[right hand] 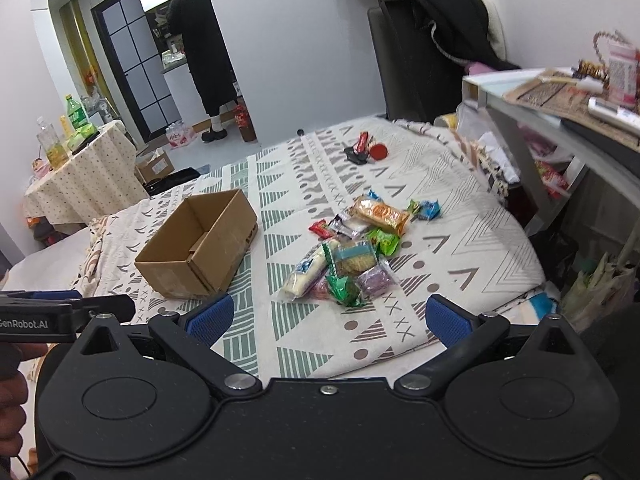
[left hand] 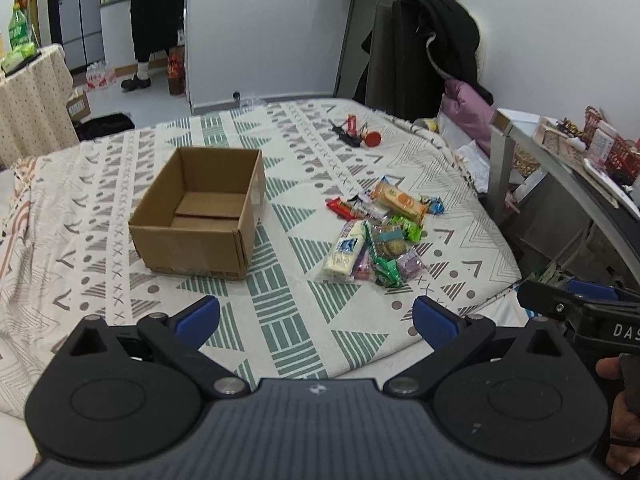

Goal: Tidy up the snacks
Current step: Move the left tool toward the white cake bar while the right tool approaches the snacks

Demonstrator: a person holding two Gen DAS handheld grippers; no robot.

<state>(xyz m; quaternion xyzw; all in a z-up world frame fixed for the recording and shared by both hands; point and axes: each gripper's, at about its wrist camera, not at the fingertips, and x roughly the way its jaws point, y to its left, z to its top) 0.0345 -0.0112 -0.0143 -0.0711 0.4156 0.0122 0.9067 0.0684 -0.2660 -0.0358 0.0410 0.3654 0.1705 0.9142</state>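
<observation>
An open cardboard box [left hand: 200,216] [right hand: 200,248] stands empty on the patterned bedspread. Right of it lies a pile of wrapped snacks [left hand: 376,236] [right hand: 352,252]: an orange biscuit pack [left hand: 398,198] [right hand: 380,213], a long white pack [left hand: 345,251] [right hand: 306,272], green, purple, red and blue packets. My left gripper [left hand: 316,320] hangs open over the near edge of the bed, well short of box and pile. My right gripper [right hand: 326,318] is open too, just in front of the pile, holding nothing. Each gripper's side shows at the edge of the other's view.
A red lid and small dark items [left hand: 360,134] [right hand: 366,150] lie at the far side of the bed. A cluttered grey desk [left hand: 560,152] [right hand: 540,120] stands close on the right. A chair with dark coats [left hand: 432,40] is behind the bed. A person [right hand: 204,40] stands in the far doorway.
</observation>
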